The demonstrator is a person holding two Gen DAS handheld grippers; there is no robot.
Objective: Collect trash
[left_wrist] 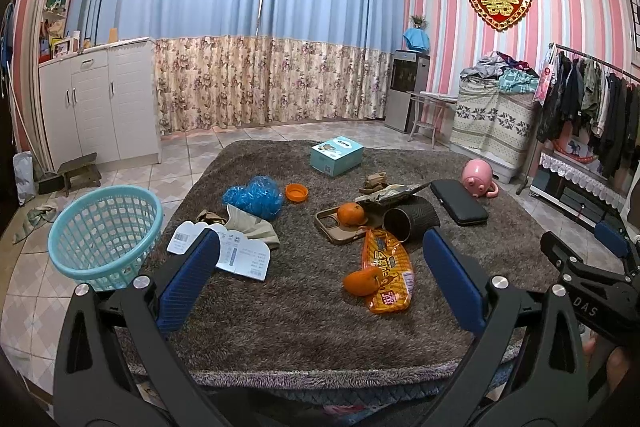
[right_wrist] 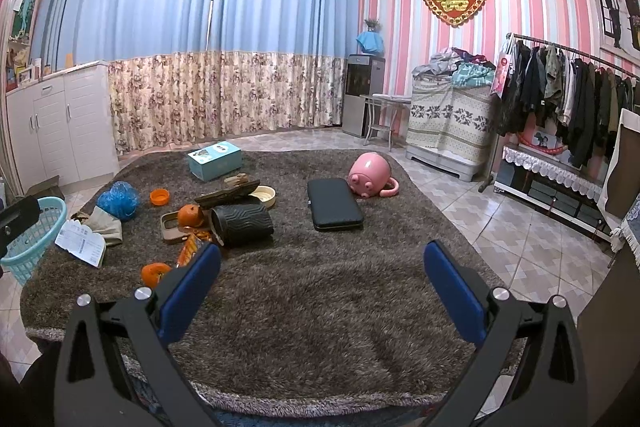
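Judging nothing yet collected, we held left tool [left_wrist: 320, 275] and right tool [right_wrist: 322, 277] spread and empty over the rug [left_wrist: 304, 323], wrapper [left_wrist: 387, 269], paper [left_wrist: 240, 253] lying beside the seemingly empty basket [left_wrist: 105, 235].

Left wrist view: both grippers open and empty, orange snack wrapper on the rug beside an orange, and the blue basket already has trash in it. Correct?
Not quite. The left wrist view shows the basket holding nothing. The rest stands: left gripper and right gripper open, wrapper beside the orange.
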